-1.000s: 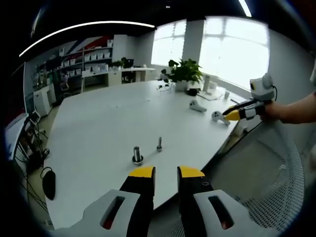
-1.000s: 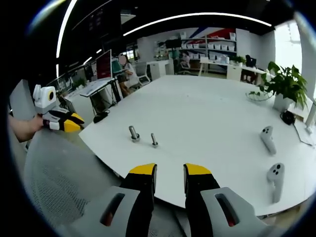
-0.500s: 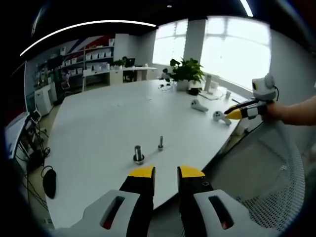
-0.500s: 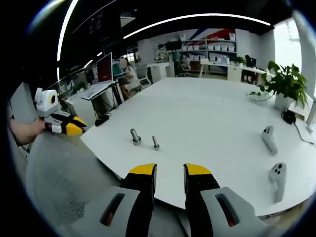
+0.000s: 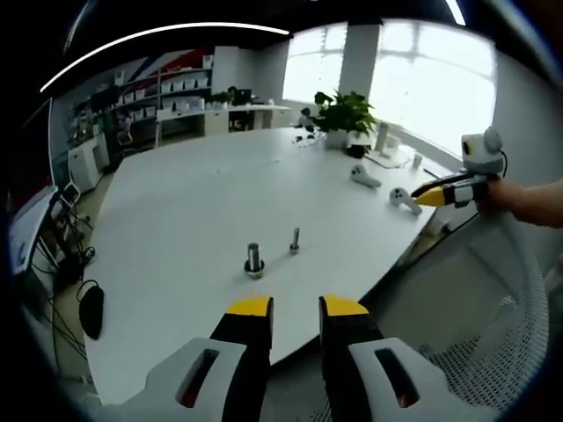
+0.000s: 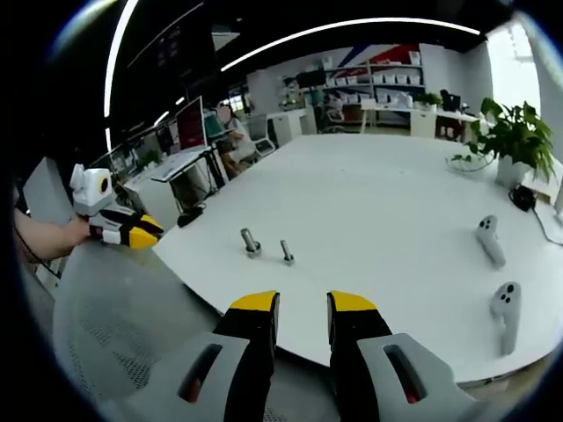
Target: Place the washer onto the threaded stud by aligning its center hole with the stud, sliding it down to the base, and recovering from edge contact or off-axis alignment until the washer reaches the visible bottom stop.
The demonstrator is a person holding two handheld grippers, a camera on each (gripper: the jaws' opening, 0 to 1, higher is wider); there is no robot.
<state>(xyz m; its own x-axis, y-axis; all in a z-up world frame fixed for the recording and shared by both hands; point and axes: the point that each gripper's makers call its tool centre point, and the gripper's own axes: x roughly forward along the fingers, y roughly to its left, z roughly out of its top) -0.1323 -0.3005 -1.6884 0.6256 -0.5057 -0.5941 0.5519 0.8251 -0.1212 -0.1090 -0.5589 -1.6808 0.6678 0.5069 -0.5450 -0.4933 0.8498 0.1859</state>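
Well, both studs (image 6: 252, 243) stand near (not at) table edge (image 6: 220, 306).

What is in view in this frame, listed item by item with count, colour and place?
Table: one, white, large, ahead of both grippers.
Larger stud: one, metallic, upright near the table's front edge, with a wider base; whether that base is a washer is too small to tell.
Smaller bolt: one, metallic, upright beside the larger stud, apart from it.
Controllers: two, white-grey, lying on the table toward the window side.
Potted plant: one, green, far end of the table.
Mesh chair back: one, grey-white, between the grippers and the table edge.
Shelving: white, along the far wall.
Left hand-held gripper: yellow-tipped, jaws slightly apart, holding nothing.
Right hand-held gripper: yellow-tipped, jaws slightly apart, holding nothing.
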